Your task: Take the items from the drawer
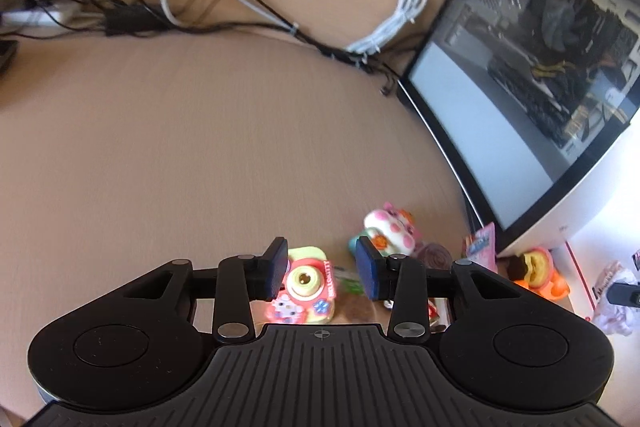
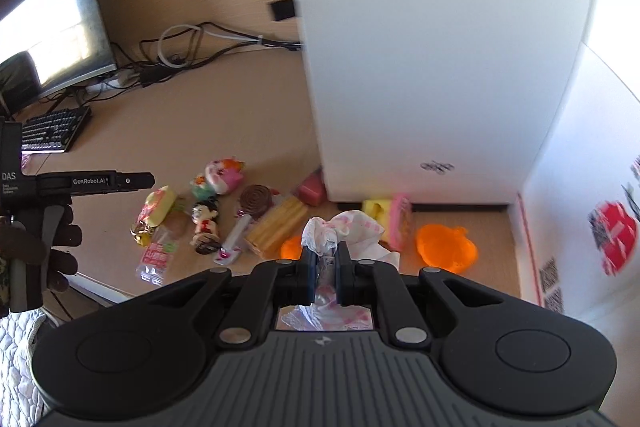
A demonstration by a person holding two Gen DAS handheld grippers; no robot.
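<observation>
On the tabletop [image 2: 192,115] beside the white computer case [image 2: 420,47], toys lay heaped. My right tongs [image 2: 324,279] pinched a crumpled pink-and-white wrapper [image 2: 356,231] above them; its thin, limp film could slip free. My left tongs [image 1: 322,269] hung spread over a toy camera [image 1: 306,281].

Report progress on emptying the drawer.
Done: toys lie on the desk, among them the toy camera and the orange squishy. In hand: right gripper holds a white-pink wrapped item; left gripper is open. What's left: no drawer in view.
</observation>
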